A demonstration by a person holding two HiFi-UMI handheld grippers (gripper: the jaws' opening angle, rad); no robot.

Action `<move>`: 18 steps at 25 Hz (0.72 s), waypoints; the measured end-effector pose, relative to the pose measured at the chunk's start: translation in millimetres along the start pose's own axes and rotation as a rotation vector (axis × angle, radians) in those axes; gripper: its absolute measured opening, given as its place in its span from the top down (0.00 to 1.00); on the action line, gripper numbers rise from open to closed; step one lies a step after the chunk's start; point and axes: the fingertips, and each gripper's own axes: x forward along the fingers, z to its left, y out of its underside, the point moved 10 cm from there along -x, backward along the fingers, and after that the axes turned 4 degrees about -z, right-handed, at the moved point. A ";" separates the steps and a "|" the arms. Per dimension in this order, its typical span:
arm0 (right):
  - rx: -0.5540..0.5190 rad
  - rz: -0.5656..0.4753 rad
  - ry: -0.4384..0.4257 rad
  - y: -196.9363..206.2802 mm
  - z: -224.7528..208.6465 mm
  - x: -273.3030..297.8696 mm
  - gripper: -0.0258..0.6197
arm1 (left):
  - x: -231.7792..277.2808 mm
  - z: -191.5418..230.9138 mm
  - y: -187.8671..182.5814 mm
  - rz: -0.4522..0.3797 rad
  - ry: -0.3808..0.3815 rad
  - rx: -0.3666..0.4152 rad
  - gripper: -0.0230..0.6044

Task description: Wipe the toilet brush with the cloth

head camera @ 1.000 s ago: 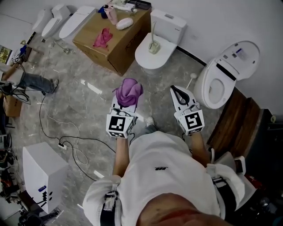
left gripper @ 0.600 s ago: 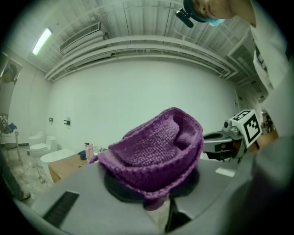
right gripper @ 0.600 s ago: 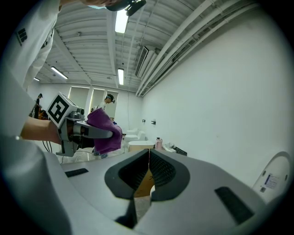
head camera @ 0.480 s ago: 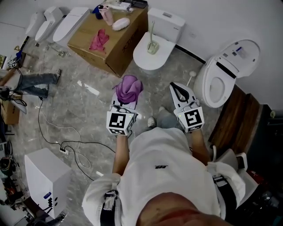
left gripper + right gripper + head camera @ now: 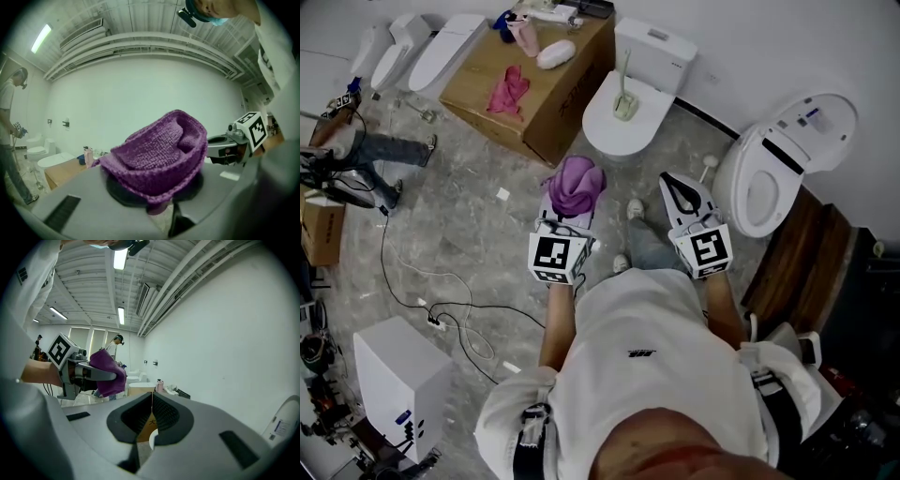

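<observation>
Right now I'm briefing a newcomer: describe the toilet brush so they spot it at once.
Find the cardboard box near the back wall; the white toilet right of it has its lid shut. The toilet brush stands upright in a holder on that lid, unlike the white stick-like tool on the floor by the open toilet.

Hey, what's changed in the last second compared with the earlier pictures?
The person has stepped forward toward the toilet brush. One shoe now shows ahead between the grippers, which came along with the step. Nothing was taken hold of or let go. The left gripper stays shut on the purple cloth, and the right gripper stays shut and empty. The brush is untouched.
</observation>
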 end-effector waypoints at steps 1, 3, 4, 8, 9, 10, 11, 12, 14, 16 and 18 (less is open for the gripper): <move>0.001 0.000 -0.003 0.5 -5.7 6.9 0.96 | 7.3 3.2 -0.7 0.000 -0.001 0.000 0.82; -0.001 -0.001 -0.008 0.8 -17.9 22.8 0.96 | 23.2 11.4 -2.4 0.001 -0.003 -0.001 0.82; -0.002 0.000 -0.012 0.1 -24.5 31.0 0.96 | 32.0 15.8 -3.3 0.004 -0.004 -0.002 0.82; 0.010 0.005 -0.023 2.6 -54.5 58.9 0.96 | 68.1 30.0 -3.7 0.022 -0.007 -0.007 0.82; 0.014 0.009 -0.025 4.3 -62.5 64.5 0.96 | 77.1 32.5 -3.4 0.025 -0.009 -0.008 0.82; 0.018 0.012 -0.028 6.2 -70.5 69.8 0.96 | 86.0 34.3 -3.1 0.030 -0.012 -0.011 0.82; 0.023 0.016 -0.031 8.5 -78.5 75.1 0.96 | 95.0 35.9 -2.8 0.035 -0.015 -0.014 0.82; 0.028 0.020 -0.035 11.0 -86.5 80.6 0.96 | 104.0 37.4 -2.1 0.039 -0.017 -0.016 0.82; 0.036 0.027 -0.044 16.4 -102.5 93.6 0.96 | 122.2 41.9 0.0 0.047 -0.021 -0.020 0.82; 0.045 0.036 -0.056 21.9 -117.3 108.7 0.96 | 140.0 47.9 3.1 0.056 -0.027 -0.024 0.82; 0.051 0.046 -0.072 28.5 -131.3 122.3 0.96 | 156.1 52.6 8.2 0.069 -0.037 -0.028 0.82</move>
